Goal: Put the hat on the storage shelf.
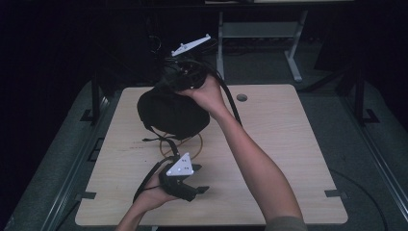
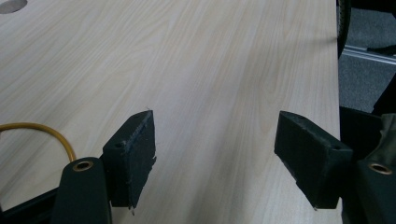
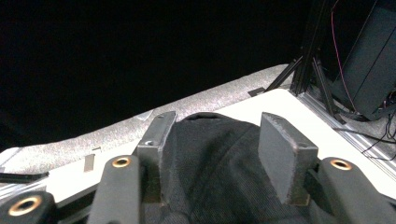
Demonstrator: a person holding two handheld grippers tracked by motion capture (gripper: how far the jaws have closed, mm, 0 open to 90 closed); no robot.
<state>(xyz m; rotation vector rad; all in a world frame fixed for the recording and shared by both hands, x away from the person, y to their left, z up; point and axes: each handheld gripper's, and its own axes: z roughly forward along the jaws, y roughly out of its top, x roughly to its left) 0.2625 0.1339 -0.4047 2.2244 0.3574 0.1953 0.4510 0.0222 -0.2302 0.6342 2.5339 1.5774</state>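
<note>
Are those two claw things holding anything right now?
The left gripper holds nothing. The right gripper straddles the black fabric bag; whether it grips it cannot be told.

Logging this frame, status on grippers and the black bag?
Left gripper open, low over bare table. Right gripper open, jaws astride black bag. Yellow cord beside left gripper.

High view: fixed above the person's side, facing forward and down; takes in the whole worktop (image 1: 279, 144), the floor and a desk frame beyond.
Left gripper view: rides the left gripper (image 2: 215, 154), low and close over the wood, facing along it toward a far edge.
Right gripper view: rides the right gripper (image 3: 212, 154), raised, looking past a black cap (image 3: 210, 186) to a corner and dark room.
Shared: the worktop; the cap; the yellow cable (image 2: 42, 130).
</note>
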